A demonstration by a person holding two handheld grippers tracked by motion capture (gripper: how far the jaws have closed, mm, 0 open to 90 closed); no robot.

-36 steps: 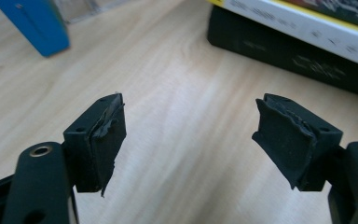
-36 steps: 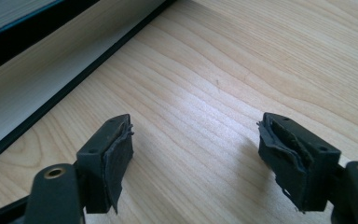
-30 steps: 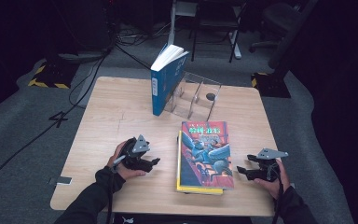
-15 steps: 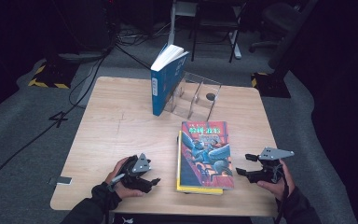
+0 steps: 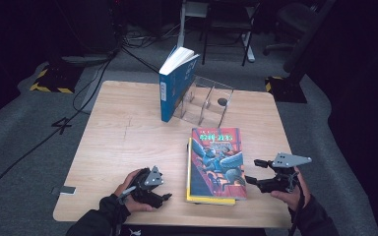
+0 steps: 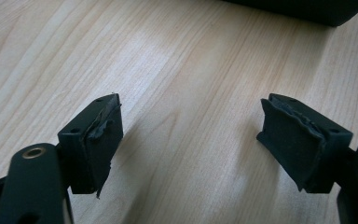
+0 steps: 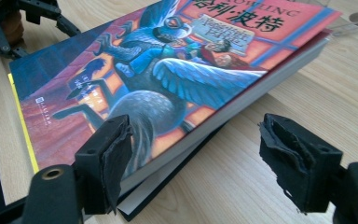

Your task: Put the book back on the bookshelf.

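Two books lie stacked flat at the table's near middle: a red and blue illustrated book (image 5: 217, 162) (image 7: 158, 79) on top of a yellow-edged book (image 5: 189, 172). My right gripper (image 5: 252, 171) (image 7: 191, 158) hangs just right of the stack, aimed at its edge, jaws open and empty. In the right gripper view its left pad (image 7: 109, 158) overlaps the stack's near corner. My left gripper (image 5: 166, 197) (image 6: 191, 140) rests low near the front edge, left of the stack, open over bare wood.
A blue book (image 5: 177, 83) stands upright against a clear acrylic rack (image 5: 207, 102) at the back middle. The wooden table (image 5: 123, 132) has bare room on its left half. Cables and chair legs lie on the floor beyond.
My left gripper has slid toward the table's front edge and a little toward the books. My right gripper has risen slightly beside the stack.
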